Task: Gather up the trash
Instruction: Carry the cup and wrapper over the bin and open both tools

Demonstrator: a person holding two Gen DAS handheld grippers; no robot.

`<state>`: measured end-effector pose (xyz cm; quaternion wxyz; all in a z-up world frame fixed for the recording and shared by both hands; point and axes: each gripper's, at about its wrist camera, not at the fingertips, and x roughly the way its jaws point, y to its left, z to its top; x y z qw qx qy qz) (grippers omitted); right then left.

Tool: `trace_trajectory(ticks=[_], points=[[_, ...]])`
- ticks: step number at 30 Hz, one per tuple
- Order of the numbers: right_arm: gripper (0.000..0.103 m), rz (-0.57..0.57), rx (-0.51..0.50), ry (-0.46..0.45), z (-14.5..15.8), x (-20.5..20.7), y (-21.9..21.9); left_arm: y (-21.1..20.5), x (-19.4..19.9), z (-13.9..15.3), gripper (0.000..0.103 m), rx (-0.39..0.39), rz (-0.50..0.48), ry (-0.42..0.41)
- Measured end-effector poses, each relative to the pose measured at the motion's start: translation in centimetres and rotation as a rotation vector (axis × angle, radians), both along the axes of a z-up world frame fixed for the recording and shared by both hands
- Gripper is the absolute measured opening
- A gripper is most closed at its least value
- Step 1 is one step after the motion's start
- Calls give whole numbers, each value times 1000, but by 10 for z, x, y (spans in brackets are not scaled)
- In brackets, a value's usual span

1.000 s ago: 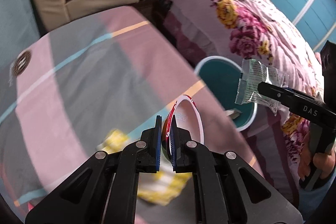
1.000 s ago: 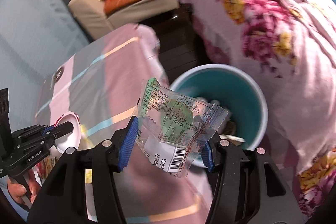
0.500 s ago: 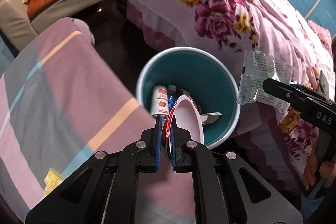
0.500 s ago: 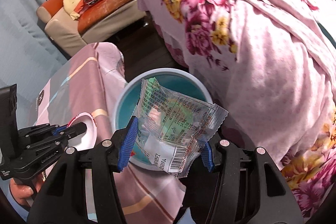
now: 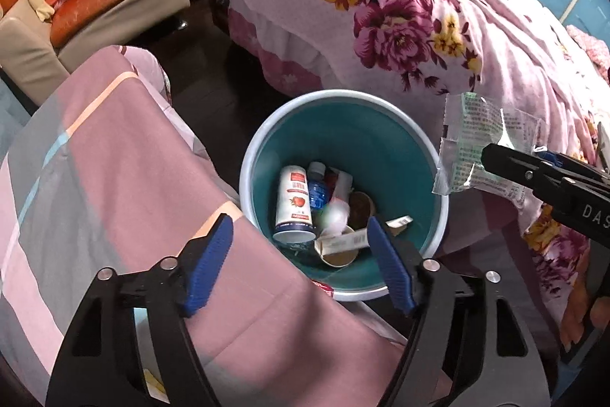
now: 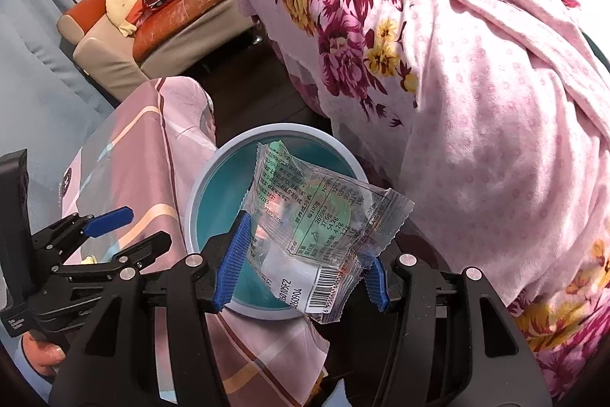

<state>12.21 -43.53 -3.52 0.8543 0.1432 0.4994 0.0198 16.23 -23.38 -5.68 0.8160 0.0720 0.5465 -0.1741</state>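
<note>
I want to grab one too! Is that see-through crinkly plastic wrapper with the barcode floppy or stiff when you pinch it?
Probably floppy and very light: the clear plastic wrapper is creased, and its barcode corner droops below the right gripper. It likely crumples rather than breaks. Its glossy film could be slippery, though the ribbed blue pads seem to hold it.

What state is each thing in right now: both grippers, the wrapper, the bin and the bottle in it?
Left gripper: open, nothing between its jaws, which have just been opening; above the bin.
Right gripper: shut on the wrapper.
Wrapper: crumpled, clear, held over the bin, not dropped yet.
Bin: upright, no lid, partly filled with trash.
Bottle: lying inside the bin, cap end down.
</note>
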Motion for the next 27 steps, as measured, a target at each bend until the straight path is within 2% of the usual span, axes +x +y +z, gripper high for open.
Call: trace_trajectory(ticks=[2, 27], points=[[52, 2, -1, 2, 0, 1, 2, 2, 0, 0, 82, 7, 9, -7], [54, 91, -64, 37, 0, 24, 53, 50, -1, 7, 82, -49, 88, -1]])
